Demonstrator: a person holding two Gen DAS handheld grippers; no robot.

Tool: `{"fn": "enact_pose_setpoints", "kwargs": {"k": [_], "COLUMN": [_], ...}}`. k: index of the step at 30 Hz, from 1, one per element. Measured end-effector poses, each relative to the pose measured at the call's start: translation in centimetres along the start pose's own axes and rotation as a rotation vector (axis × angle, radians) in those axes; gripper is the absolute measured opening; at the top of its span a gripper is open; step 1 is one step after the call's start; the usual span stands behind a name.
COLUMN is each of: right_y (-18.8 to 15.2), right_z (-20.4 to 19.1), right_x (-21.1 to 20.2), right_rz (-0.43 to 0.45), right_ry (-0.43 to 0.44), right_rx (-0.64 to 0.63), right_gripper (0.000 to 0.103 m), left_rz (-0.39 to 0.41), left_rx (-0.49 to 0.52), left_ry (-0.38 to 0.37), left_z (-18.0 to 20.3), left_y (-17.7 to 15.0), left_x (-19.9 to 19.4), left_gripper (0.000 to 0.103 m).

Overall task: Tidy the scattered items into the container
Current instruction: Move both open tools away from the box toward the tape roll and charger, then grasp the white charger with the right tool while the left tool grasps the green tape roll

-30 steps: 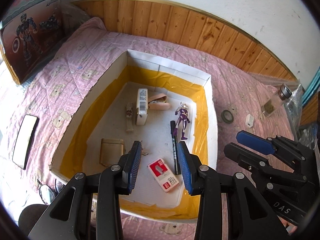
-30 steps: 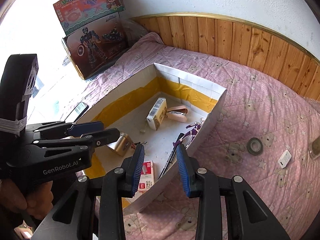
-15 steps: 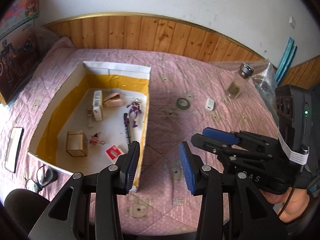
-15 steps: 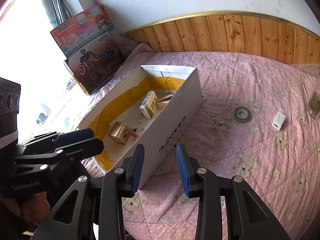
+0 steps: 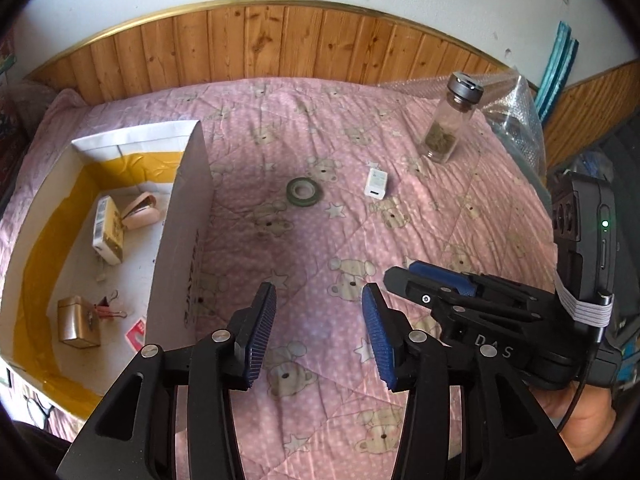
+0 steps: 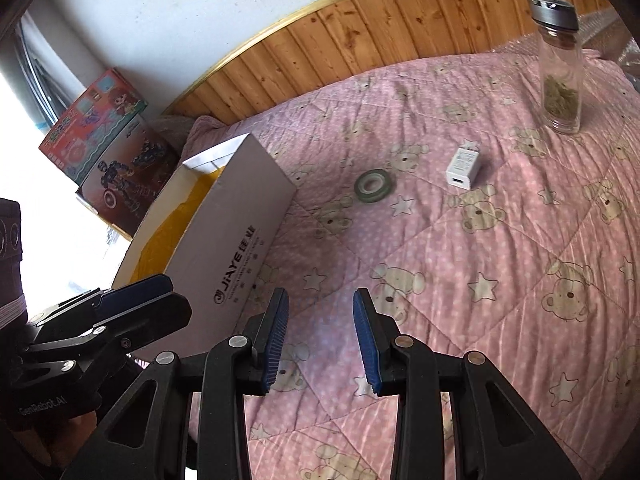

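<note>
A white cardboard box (image 5: 188, 216) with yellow-taped inner walls sits at the left on the pink quilt; it also shows in the right wrist view (image 6: 236, 232). Inside lie several small items. On the quilt lie a green tape roll (image 5: 304, 191) (image 6: 374, 185), a white charger (image 5: 377, 183) (image 6: 464, 167) and a glass jar (image 5: 450, 124) (image 6: 560, 64) standing upright. My left gripper (image 5: 318, 336) is open and empty above the quilt, right of the box. My right gripper (image 6: 320, 336) is open and empty, beside the left one (image 5: 440, 280).
A wooden wall panel (image 5: 280, 40) runs behind the bed. Toy boxes (image 6: 108, 152) lean at the far left. Bubble wrap (image 5: 516, 120) lies at the right behind the jar.
Both grippers have swung right, away from above the box toward the quilt where the tape roll, charger and jar are. Both stayed open.
</note>
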State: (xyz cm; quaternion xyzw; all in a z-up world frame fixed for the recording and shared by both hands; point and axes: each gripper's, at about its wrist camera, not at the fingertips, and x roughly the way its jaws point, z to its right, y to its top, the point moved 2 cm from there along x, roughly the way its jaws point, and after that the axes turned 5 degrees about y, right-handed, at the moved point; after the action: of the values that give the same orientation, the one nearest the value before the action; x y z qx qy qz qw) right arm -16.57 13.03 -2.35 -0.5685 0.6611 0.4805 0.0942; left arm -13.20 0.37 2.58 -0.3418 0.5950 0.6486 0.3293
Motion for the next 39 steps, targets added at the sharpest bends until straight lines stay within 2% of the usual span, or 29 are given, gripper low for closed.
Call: {"fn": "enact_pose_setpoints", "kwargs": {"k": [9,15,21,24,27,33,39], "right_y": [2.7,5.7,8.7,9.6,10.3,10.9,11.3], "right_z": [3.9,6.1,8.9,9.8,10.5,11.6,13.2], "right_x": [1.1,2.8,5.5,6.7,7.8,9.6,11.1], "right_rz": [-0.023,-0.029,-0.035,-0.033,-0.027,-0.024,-0.028], "right_ry": [-0.079,-0.138,-0.199,-0.232,-0.257,-0.282,-0.31], "right_rx": [0.06,0.103,0.147,0.152,0.154,0.132,0.129], "right_gripper": [0.038,0.047,0.05,0.053,0.058,0.058,0.058], "left_rz": [-0.056,-0.1,-0.129,-0.146,-0.152,-0.167,-0.105], "left_rx": [0.017,-0.045,-0.121,-0.116,-0.106,-0.082,-0.024], "left_ry": [0.005,-0.013,-0.014,-0.025,-0.002,0.014,0.063], "left_z": [1.6,1.1,-0.7,-0.8,-0.7,-0.2,0.7], "left_y": [3.1,5.7,8.1,8.6,8.9,8.8,9.1], "left_x": [5.7,10.4,14.8,16.8,18.5,21.1,21.9], "left_gripper": [0.048,0.048,0.049,0.051,0.051,0.053,0.058]}}
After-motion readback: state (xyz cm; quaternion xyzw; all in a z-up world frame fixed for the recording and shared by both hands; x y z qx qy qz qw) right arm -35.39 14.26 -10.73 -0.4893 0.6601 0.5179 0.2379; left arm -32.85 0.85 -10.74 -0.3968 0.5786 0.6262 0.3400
